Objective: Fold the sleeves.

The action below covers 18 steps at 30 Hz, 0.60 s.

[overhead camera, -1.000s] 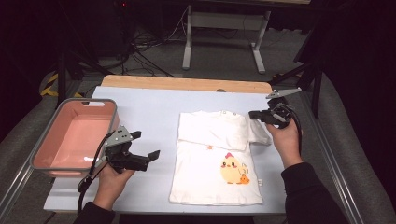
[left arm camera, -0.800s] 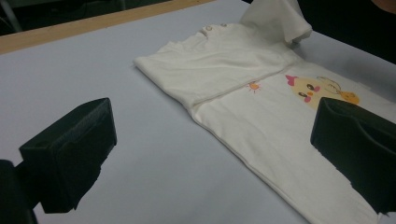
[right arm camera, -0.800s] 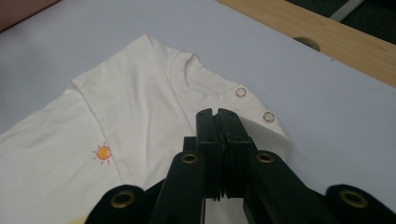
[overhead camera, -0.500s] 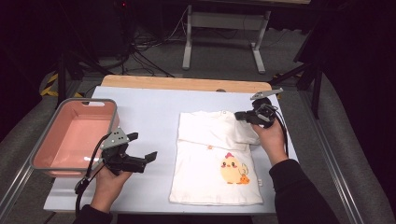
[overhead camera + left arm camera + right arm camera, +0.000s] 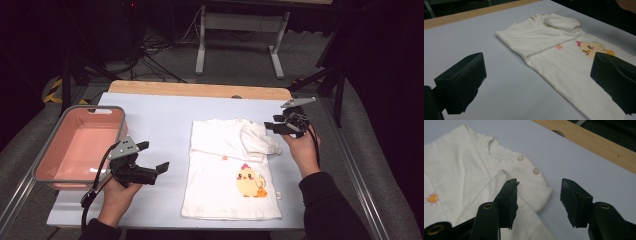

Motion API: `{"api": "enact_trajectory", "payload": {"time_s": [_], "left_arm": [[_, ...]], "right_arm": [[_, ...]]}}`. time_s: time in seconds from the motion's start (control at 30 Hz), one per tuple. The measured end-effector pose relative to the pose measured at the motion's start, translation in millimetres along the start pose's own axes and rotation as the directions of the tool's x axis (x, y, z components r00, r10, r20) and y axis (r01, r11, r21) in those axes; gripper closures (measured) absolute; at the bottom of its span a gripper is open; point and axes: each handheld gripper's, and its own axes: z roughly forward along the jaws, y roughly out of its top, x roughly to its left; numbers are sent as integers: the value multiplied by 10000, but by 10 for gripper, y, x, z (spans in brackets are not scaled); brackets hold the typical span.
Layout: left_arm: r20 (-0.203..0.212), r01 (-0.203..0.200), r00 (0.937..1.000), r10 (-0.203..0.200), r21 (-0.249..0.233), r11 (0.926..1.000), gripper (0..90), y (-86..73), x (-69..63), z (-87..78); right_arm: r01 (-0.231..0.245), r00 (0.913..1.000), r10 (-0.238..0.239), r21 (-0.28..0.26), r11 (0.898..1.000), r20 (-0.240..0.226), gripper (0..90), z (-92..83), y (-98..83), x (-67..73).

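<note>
A white baby shirt with a yellow chick print lies flat on the light table. Its right sleeve is folded inward over the chest. My right gripper hovers at that sleeve's outer edge. Its jaws have just been opening and stand apart, with the sleeve loose under the left one and no pad pressing on it. Two snap buttons sit on the shoulder. My left gripper rests open on the table left of the shirt, holding nothing.
A pink tub with a grey rim stands at the table's left edge, close behind the left hand. A wooden strip runs along the far edge. Bare table lies between the tub and the shirt.
The right gripper carried the sleeve inward onto the shirt, then opened, let it go and drew back slightly to the right. The left gripper stayed put.
</note>
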Motion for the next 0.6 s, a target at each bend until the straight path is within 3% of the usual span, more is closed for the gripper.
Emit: {"api": "enact_trajectory", "payload": {"time_s": [0.23, 0.6], "left_arm": [[18, 5, 10000, -5, 10, 10000, 12, -2, 7, 10], [-7, 38, 10000, -38, -7, 10000, 12, -17, 8, -11]], "right_arm": [[-290, 9995, 276, 913, 9954, 158, 517, 132, -201, -128], [-688, 9975, 702, 1968, 9780, -1, 516, 305, -407, -209]]}}
